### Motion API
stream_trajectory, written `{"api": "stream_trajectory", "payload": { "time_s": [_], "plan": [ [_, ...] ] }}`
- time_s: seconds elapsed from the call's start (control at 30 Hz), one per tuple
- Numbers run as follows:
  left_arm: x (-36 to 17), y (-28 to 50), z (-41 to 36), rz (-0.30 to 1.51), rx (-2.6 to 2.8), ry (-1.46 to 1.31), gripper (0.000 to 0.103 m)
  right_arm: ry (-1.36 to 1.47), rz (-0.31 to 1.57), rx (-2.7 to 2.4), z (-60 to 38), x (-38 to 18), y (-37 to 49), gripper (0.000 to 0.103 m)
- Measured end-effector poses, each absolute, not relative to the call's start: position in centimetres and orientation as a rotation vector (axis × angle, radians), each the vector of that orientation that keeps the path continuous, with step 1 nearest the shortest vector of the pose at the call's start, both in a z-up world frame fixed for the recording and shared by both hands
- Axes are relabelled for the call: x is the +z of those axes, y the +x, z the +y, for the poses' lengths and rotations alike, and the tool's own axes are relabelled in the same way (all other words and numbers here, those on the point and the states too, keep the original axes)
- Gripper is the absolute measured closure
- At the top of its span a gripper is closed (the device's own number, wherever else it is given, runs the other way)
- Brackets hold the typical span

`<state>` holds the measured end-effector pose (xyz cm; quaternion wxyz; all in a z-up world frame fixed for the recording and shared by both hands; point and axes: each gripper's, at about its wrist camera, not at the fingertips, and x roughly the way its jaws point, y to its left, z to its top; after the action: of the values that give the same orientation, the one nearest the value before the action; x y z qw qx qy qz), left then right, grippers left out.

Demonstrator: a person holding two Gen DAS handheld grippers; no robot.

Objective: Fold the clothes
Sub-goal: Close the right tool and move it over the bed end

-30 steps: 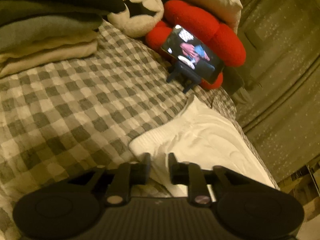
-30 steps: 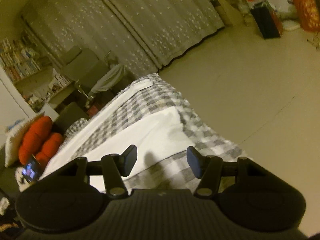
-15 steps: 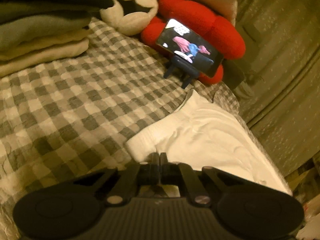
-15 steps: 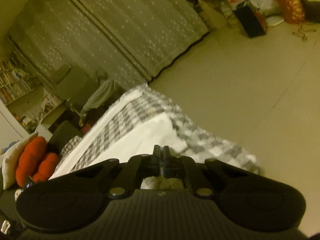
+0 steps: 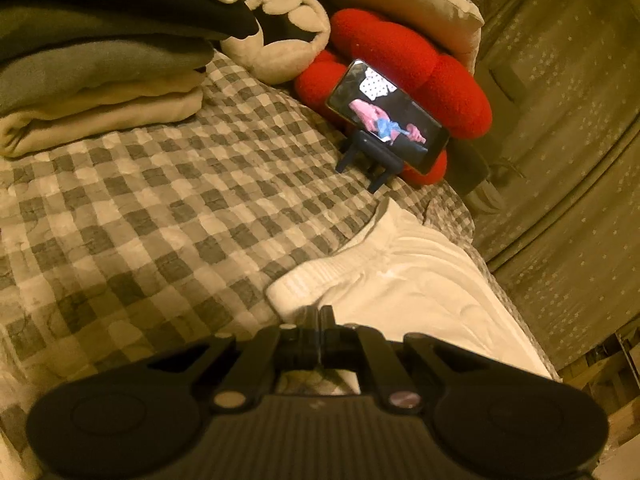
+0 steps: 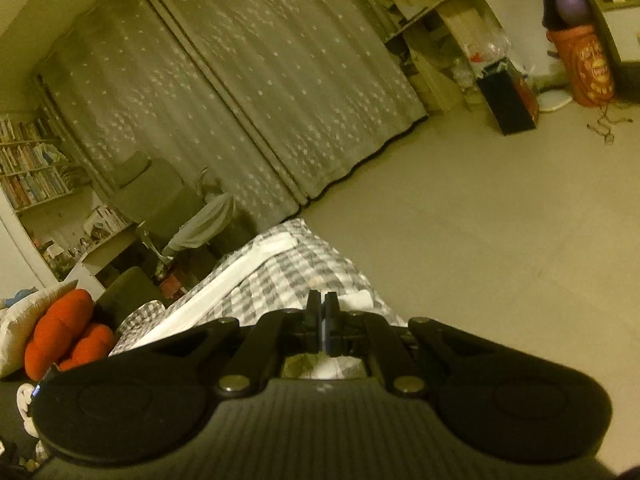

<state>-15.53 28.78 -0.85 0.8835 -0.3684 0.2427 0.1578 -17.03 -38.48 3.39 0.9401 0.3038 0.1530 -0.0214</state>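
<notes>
White garment (image 5: 404, 280), with a ribbed band along its near end, lies stretched along the edge of a bed covered by a grey-and-white checked quilt (image 5: 160, 208). The left gripper (image 5: 320, 314) has its fingers pressed together at the band's near edge, pinching the cloth there. In the right wrist view the right gripper (image 6: 321, 312) is likewise closed tight, with white fabric (image 6: 340, 366) bunched under its fingers; the checked quilt (image 6: 288, 276) runs away beyond it, blurred. Further up the bed a phone (image 5: 386, 116) with a lit screen leans on a small dark stand (image 5: 368, 152) against a red cushion (image 5: 400, 56). Folded blankets (image 5: 100, 80) are stacked at the far left. Star-patterned curtains (image 6: 260, 80) hang beyond the bed, and bare floor (image 6: 500, 220) lies to the right.
</notes>
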Motion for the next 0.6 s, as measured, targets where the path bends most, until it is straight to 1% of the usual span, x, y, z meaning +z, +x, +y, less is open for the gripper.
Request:
{"api": "stream_trajectory", "payload": {
  "time_s": [0.27, 0.37, 0.5, 0.6],
  "plan": [
    [0.0, -16.1, 29.1, 0.478, 0.316, -0.793, 0.103, 0.599, 0.282, -0.050, -38.3, 4.0, -16.7, 0.101],
    [-0.4, -15.7, 29.2, 0.496, 0.319, -0.789, 0.103, 0.594, 0.269, -0.039, -38.1, 4.4, -16.6, 0.101],
    [-1.4, -15.4, 29.2, 0.517, 0.319, -0.798, 0.102, 0.567, 0.322, -0.043, -37.8, 3.4, -15.7, 0.101],
    [-1.5, -15.6, 29.3, 0.532, 0.283, -0.798, 0.102, 0.602, 0.363, -0.040, -38.1, 2.1, -15.4, 0.101]
  ]
}}
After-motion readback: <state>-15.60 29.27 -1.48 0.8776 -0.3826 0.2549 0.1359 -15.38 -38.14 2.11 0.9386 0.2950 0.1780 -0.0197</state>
